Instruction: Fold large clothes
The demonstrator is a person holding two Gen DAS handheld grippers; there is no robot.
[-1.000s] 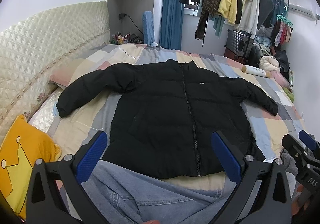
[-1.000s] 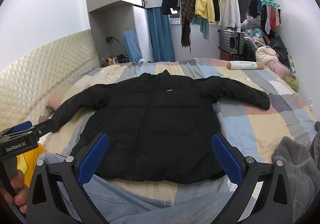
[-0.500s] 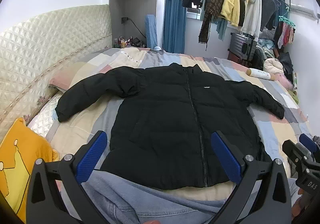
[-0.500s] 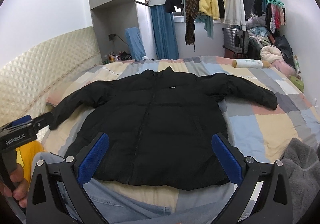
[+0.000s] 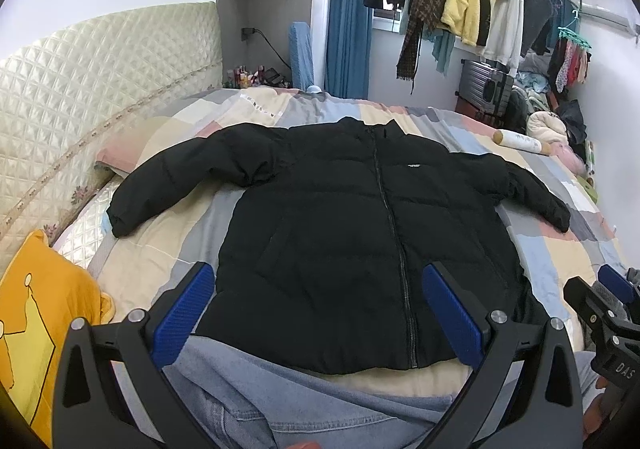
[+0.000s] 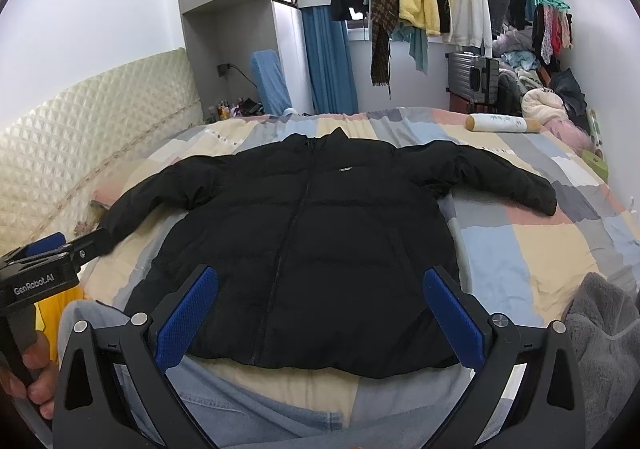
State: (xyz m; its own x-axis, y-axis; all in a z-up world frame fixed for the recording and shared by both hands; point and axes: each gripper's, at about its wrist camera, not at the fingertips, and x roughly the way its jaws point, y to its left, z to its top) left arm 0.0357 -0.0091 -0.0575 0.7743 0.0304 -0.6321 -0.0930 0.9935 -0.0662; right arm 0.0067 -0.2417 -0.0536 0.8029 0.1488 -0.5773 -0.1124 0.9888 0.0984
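A black puffer jacket (image 5: 360,225) lies flat and zipped on the bed, front up, both sleeves spread out to the sides; it also shows in the right wrist view (image 6: 320,225). My left gripper (image 5: 316,309) is open and empty, held above the jacket's hem near the bed's near edge. My right gripper (image 6: 318,309) is open and empty too, held above the hem beside it. Each gripper shows at the edge of the other's view.
The patchwork quilt (image 5: 560,257) covers the bed. A yellow pillow (image 5: 40,313) lies at the left. A grey towel (image 6: 600,341) is at the right. A white roll (image 6: 500,123) lies at the far side. Clothes hang on a rack (image 5: 472,9) behind. My jeans-clad legs (image 5: 280,401) are below.
Both grippers have risen and tilted slightly, so the jacket sits lower and fuller in view. The jacket has not moved. Both stay open.
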